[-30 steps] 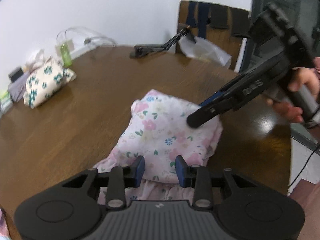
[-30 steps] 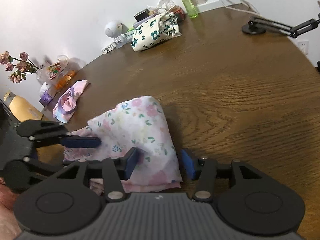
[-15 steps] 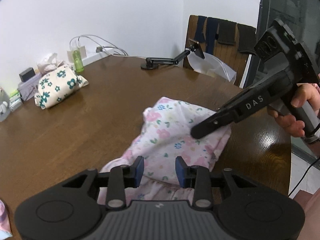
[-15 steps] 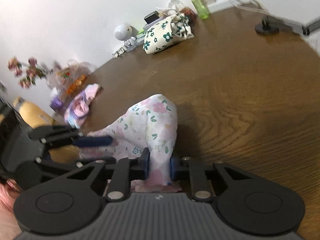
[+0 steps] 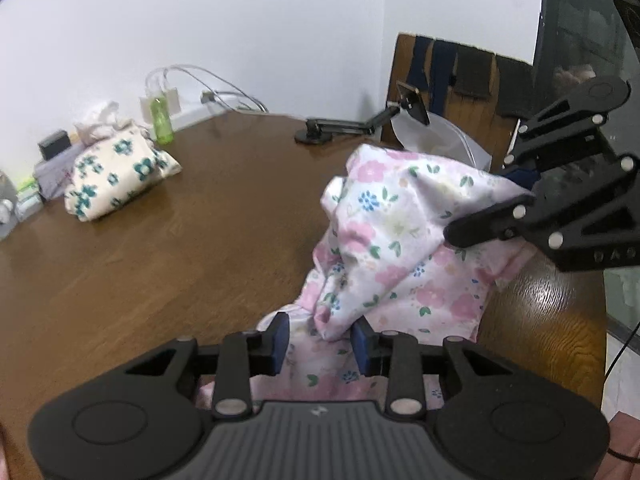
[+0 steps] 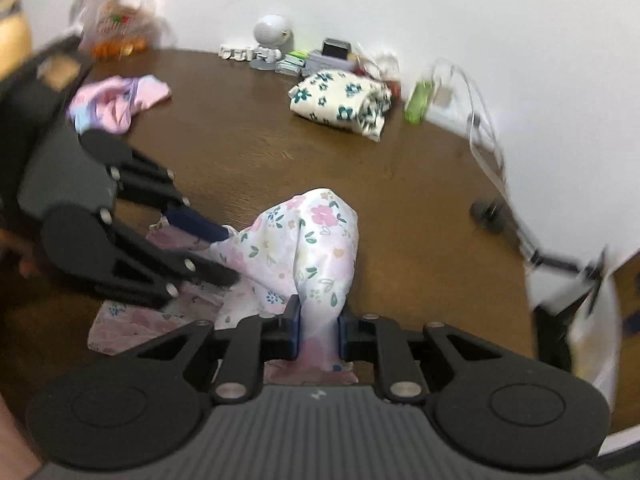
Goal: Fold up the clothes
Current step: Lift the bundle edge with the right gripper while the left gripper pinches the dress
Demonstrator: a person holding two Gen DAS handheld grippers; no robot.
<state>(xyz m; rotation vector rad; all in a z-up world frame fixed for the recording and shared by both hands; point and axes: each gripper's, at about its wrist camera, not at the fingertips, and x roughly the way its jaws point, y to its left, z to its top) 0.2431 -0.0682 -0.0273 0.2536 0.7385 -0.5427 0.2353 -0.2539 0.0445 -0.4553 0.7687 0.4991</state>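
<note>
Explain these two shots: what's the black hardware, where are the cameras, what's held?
No robot arm: a person carries a hand-held gripper in each hand, each with a fisheye camera looking along its fingers. In the left wrist view, the left hand-held gripper has the pink floral garment between its pads. In the right wrist view, the right hand-held gripper pinches a raised fold of it. Both work over a brown wooden table, which also holds a folded green-flowered cloth and a crumpled pink garment.

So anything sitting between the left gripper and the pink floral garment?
Nothing visible. The pink floral garment already lies between the left gripper's spread pads, which aren't pressing it. The right gripper is clamped on another bunch, clear of the left's path.
</note>
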